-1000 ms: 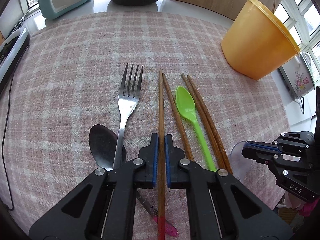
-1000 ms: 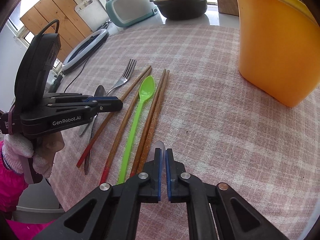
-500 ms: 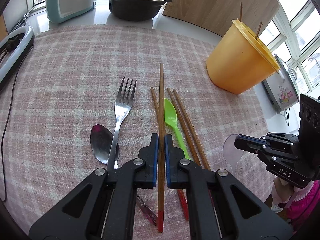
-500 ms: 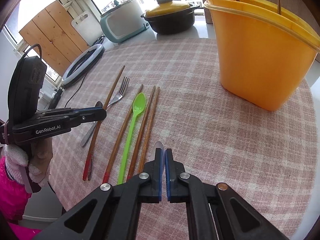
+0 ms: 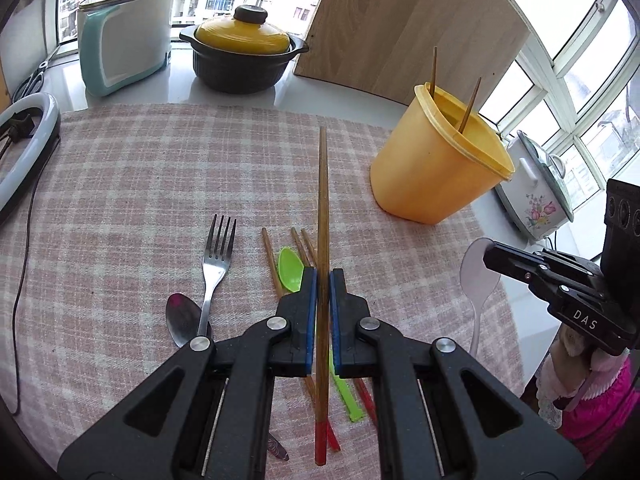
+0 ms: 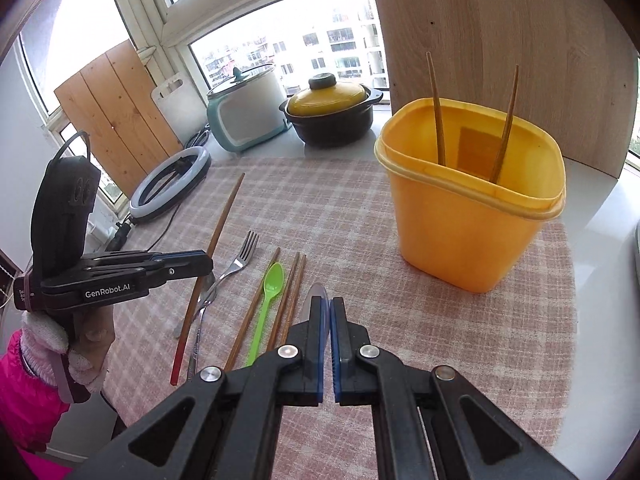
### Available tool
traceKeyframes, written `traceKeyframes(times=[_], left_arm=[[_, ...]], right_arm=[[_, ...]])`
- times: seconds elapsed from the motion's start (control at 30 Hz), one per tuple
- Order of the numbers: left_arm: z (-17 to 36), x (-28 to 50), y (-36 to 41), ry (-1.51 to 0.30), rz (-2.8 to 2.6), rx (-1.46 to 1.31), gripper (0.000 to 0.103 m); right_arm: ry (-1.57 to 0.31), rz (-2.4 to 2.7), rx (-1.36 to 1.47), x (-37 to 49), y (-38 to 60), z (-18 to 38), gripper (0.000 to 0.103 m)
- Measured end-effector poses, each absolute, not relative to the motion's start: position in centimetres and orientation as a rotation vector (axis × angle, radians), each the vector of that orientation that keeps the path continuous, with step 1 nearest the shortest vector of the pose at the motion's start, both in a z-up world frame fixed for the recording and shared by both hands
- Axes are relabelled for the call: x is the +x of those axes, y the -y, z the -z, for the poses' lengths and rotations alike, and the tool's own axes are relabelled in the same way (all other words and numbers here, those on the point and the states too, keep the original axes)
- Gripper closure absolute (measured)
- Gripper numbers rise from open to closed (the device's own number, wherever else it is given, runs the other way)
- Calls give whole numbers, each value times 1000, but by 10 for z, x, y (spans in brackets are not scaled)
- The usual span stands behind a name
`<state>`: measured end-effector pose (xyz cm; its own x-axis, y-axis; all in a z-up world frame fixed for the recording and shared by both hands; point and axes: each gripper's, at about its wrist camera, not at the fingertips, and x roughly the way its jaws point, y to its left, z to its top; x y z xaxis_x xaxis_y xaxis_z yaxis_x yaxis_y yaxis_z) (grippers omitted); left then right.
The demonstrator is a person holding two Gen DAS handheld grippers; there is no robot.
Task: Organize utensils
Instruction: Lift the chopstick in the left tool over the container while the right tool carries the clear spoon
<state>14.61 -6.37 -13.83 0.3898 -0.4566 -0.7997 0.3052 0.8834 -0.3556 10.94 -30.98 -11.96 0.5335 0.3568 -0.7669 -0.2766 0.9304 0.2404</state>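
Above checked cloth (image 5: pixel 140 200) | left tool (image 5: pixel 323 280) grips slender wooden chopstick (image 5: pixel 322 200)

Red-tipped chopstick (image 5: pixel 323 216) and clear spoon (image 5: pixel 477 276) held aloft.

1. Tabletop (image 5: pixel 132 184), covered by a pink-and-white checked cloth (image 6: pixel 340 216); bare white surface at the far edge.
2. Yellow tub (image 6: pixel 472 232), upright on the cloth, right of centre.
3. Fork (image 5: pixel 216 264), its handle across a metal spoon (image 5: pixel 182 318), near left.
4. Green plastic spoon (image 6: pixel 270 300) flat between three wooden chopsticks (image 6: pixel 296 288), right of the fork.
5. Ring light (image 6: pixel 170 182), far left edge.
6. Black pot, yellow lid (image 5: pixel 244 54), and teal-and-white cooker (image 5: pixel 124 40), far bare surface.
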Motion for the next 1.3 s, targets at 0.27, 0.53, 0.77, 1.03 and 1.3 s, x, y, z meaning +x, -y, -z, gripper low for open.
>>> traceKeyframes(times=[0.27,0.53,0.77,1.03,1.3], left_arm=[[113,161,83,-993,533,-185,99],[80,189,108,-902,570,-203,99],[60,220,135,-843,574,-197,99],[42,252,166,-797,591,-197,99],[34,275,190,-770,612,-225,99]], right_arm=[[-838,-302,114,122,340,84,103],[-744,-230,104,140,367,50,103],[-670,-170,91,158,382,20,103],[-612,-101,59,177,396,-2,103],[-593,-30,31,195,411,-7,103]])
